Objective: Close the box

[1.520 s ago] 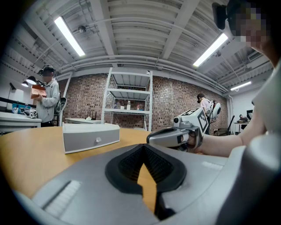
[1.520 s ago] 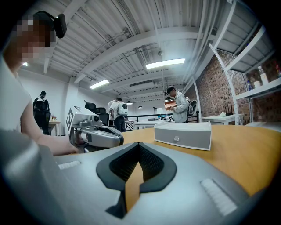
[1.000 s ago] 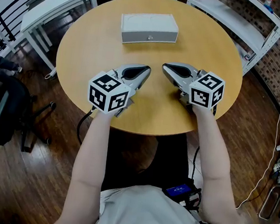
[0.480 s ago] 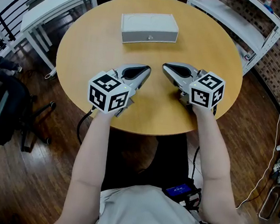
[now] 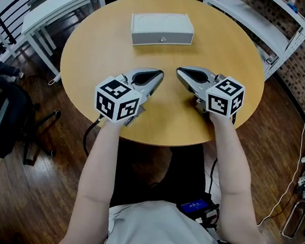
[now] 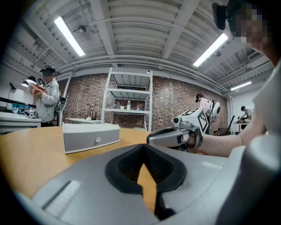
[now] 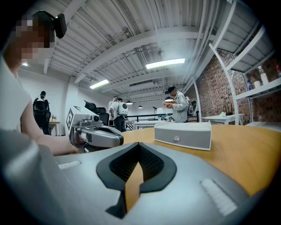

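A white-grey box (image 5: 162,29) with a small round knob on its front stands on the far side of the round wooden table (image 5: 95,46), its lid down. The same box shows in the left gripper view (image 6: 91,136) and the right gripper view (image 7: 183,135). My left gripper (image 5: 159,73) and right gripper (image 5: 178,71) rest side by side on the near half of the table, tips turned toward each other, well short of the box. Both are shut with nothing between the jaws (image 6: 142,147) (image 7: 138,145). Each gripper view also shows the other gripper (image 6: 175,136) (image 7: 96,134).
A white side table (image 5: 56,4) stands at the far left and a white metal shelf unit (image 5: 273,23) at the far right. A black chair (image 5: 2,118) sits left of the table. Several people stand far off in the room.
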Motion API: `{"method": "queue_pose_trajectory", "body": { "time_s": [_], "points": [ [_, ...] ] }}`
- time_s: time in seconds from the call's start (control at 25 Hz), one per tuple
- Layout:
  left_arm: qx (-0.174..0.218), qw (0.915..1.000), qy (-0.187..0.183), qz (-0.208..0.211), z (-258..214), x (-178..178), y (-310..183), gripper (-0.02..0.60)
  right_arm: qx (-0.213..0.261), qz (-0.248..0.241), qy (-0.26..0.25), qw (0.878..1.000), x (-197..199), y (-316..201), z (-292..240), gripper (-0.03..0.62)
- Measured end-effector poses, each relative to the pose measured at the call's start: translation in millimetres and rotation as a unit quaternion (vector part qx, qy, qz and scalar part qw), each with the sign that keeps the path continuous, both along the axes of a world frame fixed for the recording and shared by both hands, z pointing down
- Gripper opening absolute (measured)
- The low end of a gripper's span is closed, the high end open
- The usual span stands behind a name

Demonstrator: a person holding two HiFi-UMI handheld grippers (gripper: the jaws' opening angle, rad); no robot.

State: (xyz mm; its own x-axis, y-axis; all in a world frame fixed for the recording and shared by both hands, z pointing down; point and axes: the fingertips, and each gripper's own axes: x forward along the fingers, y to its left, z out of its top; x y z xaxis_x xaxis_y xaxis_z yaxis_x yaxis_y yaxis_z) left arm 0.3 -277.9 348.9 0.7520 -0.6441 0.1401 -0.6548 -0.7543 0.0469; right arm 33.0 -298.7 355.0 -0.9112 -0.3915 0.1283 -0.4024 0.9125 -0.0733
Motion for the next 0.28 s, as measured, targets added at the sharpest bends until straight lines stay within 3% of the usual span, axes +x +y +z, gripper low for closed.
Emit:
{"method": "queue_pose_trajectory", "body": {
  "time_s": [0.28],
  "points": [
    [0.0, 1.0, 0.0, 0.0, -2.8, 0.0, -2.6, 0.0, 0.0, 0.0, 0.0, 1.0, -0.1, -2.7, -3.0, 0.0]
  ]
}}
